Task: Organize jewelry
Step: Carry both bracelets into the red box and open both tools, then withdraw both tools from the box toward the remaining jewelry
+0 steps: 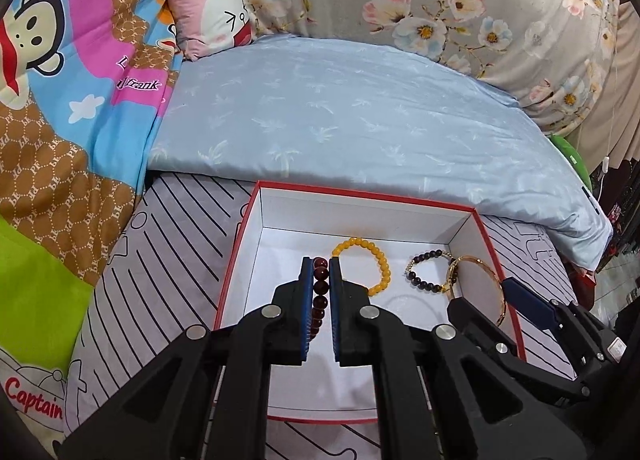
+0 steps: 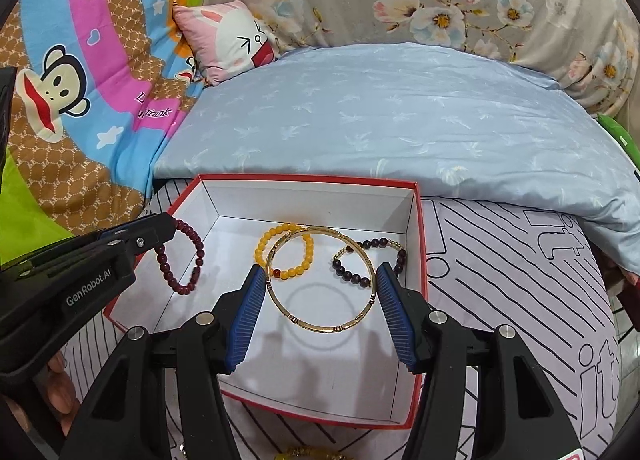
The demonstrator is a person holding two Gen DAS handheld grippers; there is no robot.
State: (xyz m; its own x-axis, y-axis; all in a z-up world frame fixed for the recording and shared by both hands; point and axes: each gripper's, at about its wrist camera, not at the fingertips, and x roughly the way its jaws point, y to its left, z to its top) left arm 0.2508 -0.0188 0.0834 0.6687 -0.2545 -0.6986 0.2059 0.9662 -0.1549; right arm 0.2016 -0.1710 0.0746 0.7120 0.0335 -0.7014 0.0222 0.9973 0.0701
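Left wrist view: my left gripper [image 1: 319,284] jaws are clamped on the red bead bracelet [image 1: 319,292]; right gripper [image 2: 321,292] jaws hold the gold bangle [image 2: 322,278] over the box [image 2: 418,220].

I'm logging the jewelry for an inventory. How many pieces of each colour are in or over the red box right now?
Dark red bead bracelet: 1, held in the left gripper
Yellow bead bracelet: 1
Dark purple bead bracelet: 1
Gold bangle: 1, between the right gripper's jaws
Total: 4

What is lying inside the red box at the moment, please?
On the floor of the red box lie a yellow bead bracelet and a dark bead bracelet. The held gold bangle overlaps both, so parts are covered.
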